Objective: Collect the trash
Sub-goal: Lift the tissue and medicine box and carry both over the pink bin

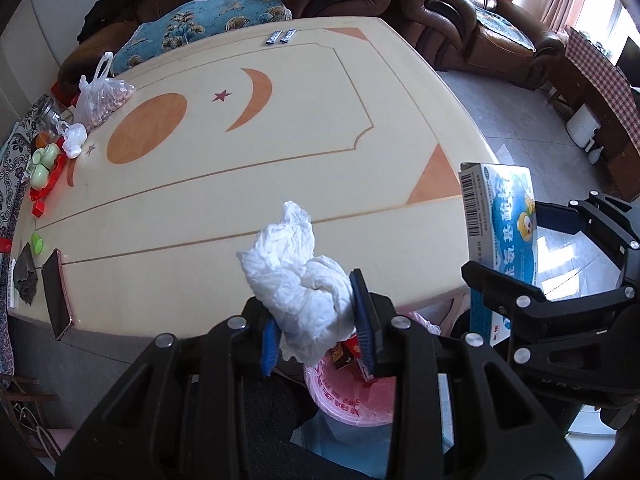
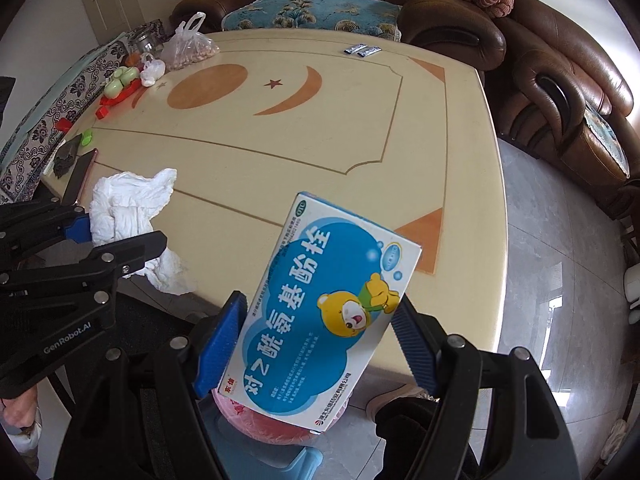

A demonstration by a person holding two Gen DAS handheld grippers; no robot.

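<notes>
crumpled white tissue (image 1: 298, 276) sits clamped in the left gripper (image 1: 320, 328) at lower centre, above a pink-lined bin (image 1: 352, 396) that seems to hold wrappers. right gripper (image 2: 316, 344) grips a blue medicine box (image 2: 320, 312), tilted, over the cream table (image 2: 320, 152) edge.

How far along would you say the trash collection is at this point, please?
Done: the pink-lined bin below the table edge already holds some wrappers. In hand: the left tool grips a crumpled tissue above the bin, and the right tool holds a medicine box over it; neither is released. Left: two small sachets lie at the table's far edge.
</notes>
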